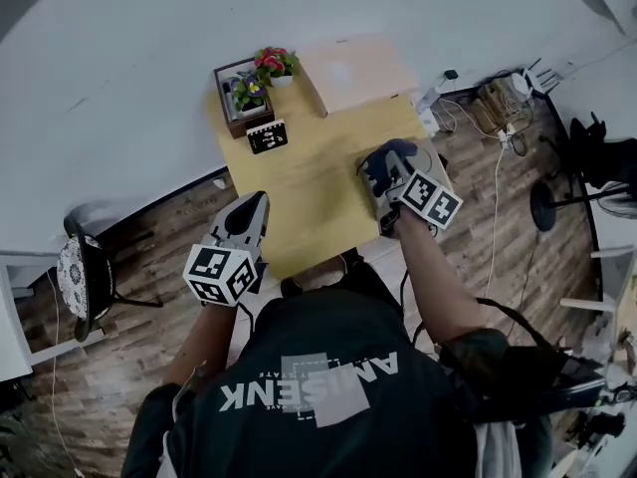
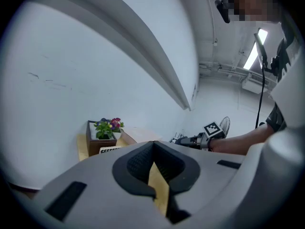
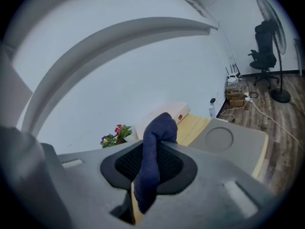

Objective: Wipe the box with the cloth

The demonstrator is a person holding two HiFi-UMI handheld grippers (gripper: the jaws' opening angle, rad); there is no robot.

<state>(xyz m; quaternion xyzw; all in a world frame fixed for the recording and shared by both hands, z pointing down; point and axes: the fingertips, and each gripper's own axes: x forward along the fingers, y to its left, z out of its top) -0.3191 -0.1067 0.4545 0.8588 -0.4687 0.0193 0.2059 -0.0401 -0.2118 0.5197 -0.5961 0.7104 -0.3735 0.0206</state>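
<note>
Judging from the present layout, wiping is recorded as not yet begun: the cloth [image 3: 153, 151] is already gripped, but no contact with the box [image 1: 354, 72] is seen. The right tool [image 1: 390, 177] is clamped on the dark blue cloth; in the right gripper view a fold is bunched above the jaws while the rest hangs down between them. The left tool [image 1: 257, 212] is held with its jaws closed together and nothing between them; only a strip of bare table [image 1: 309, 192] shows through the slit below the tips. The box, pale and flat-topped, lies on the table. The cloth is held on the near side of the box and a little to its right, well apart from it. The left tool is placed even farther from the box, on its near-left side. A flower planter [image 1: 254, 86] is noted just left of the box. Remaining, by estimate: the approach to the box and every wiping stroke.
</note>
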